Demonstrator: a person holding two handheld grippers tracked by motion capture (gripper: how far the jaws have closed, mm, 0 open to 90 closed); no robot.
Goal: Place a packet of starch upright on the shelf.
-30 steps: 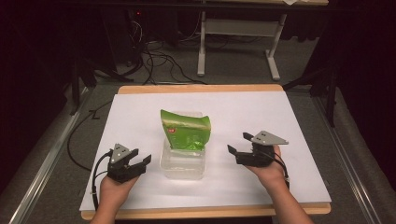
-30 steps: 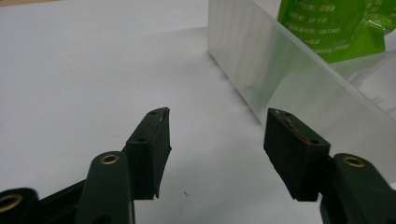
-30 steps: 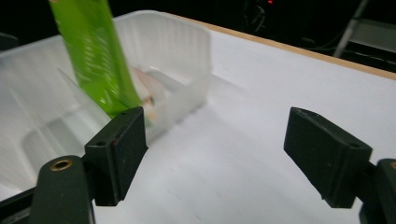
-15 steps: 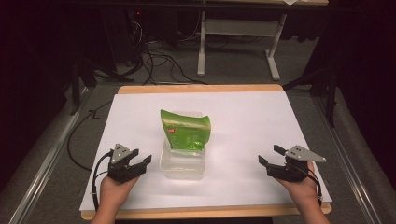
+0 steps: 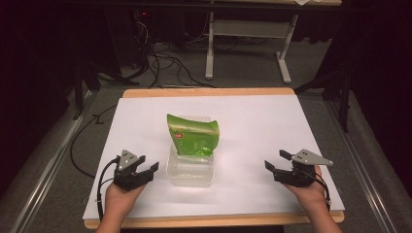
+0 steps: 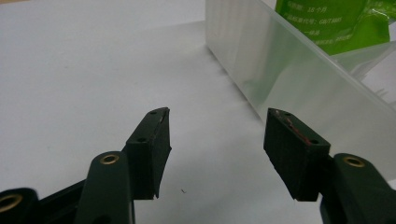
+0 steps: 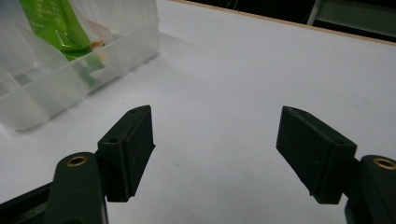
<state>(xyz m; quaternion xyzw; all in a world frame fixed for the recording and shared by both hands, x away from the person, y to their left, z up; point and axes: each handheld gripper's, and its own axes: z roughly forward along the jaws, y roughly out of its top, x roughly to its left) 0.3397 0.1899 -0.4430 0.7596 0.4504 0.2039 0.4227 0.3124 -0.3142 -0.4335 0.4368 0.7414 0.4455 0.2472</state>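
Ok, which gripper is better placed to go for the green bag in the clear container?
Left, probably. The left gripper sits open right beside the clear container holding the green bag. The right gripper, also open, rests well off toward the table's right edge.

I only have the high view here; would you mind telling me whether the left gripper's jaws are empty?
Observer: Yes. In the left gripper view, the left gripper is open with only the white sheet between its jaws.
Operator: Thank you. Is it touching the box?
Observer: No; the clear box stands just beyond its right jaw, with a gap.
Operator: And the right gripper?
Observer: The right gripper has just been closing a little, but its jaws stand wide with nothing between them.
Operator: Any detail on the bag?
Observer: The green bag has small printed text on its lower part, too small for me to read.
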